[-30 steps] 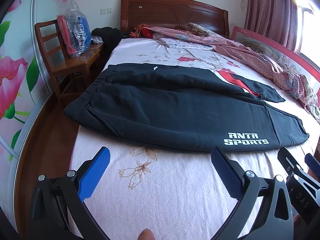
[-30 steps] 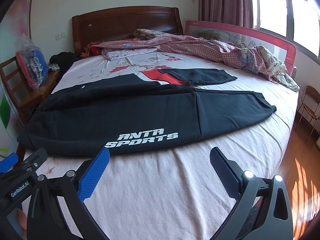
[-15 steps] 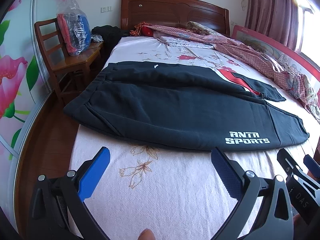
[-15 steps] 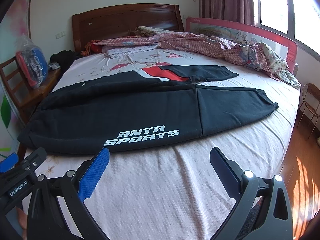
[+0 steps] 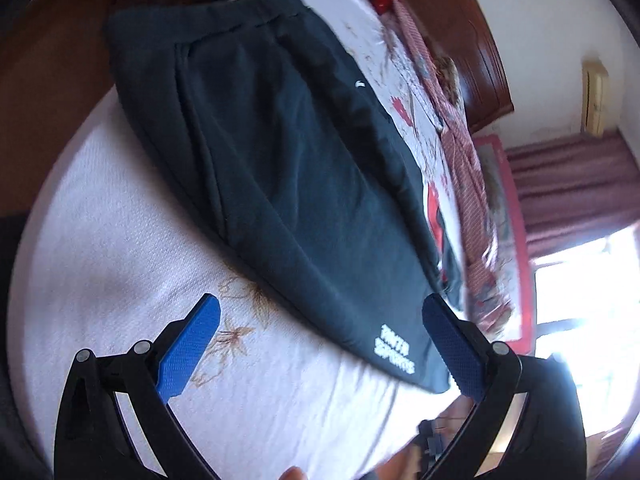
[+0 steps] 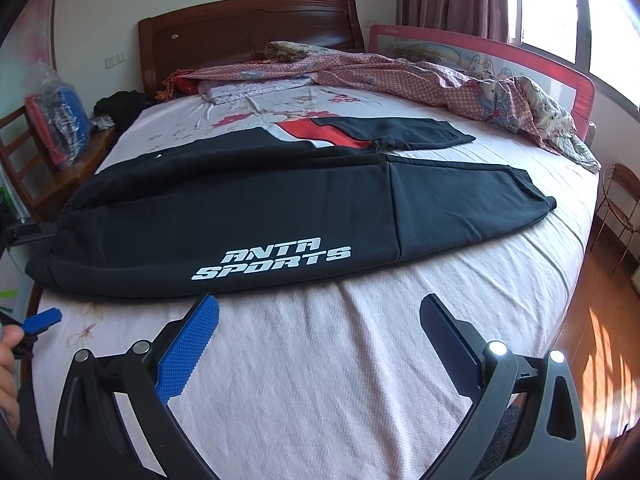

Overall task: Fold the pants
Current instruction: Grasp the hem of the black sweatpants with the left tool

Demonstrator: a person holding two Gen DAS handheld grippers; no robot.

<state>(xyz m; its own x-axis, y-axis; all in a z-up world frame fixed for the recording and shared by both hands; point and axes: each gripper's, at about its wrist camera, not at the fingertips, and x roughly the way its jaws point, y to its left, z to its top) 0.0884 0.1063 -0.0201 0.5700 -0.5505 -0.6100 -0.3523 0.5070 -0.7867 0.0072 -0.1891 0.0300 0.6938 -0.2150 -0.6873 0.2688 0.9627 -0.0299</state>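
Observation:
Black pants (image 6: 248,208) with white "ANTA SPORTS" lettering lie flat across the pink bed sheet (image 6: 320,360), waist at the left, cuffs at the right; the far leg shows a red and white panel. In the left wrist view the pants (image 5: 288,168) run diagonally, seen tilted. My left gripper (image 5: 320,344) is open and empty above the sheet, short of the near leg. My right gripper (image 6: 320,332) is open and empty just short of the lettering. A blue fingertip of the left gripper (image 6: 42,319) shows at the right wrist view's left edge.
A crumpled checked quilt (image 6: 420,76) lies along the bed's far side by a red bed rail (image 6: 500,56). The wooden headboard (image 6: 248,28) is behind. A wooden chair (image 6: 24,160) with a bagged bundle stands left of the bed. A wire stool (image 6: 620,200) stands on the right.
The left gripper has rolled and swung sharply, so its view is now tilted and blurred. The right gripper has moved slightly nearer the pants. Both stay open.

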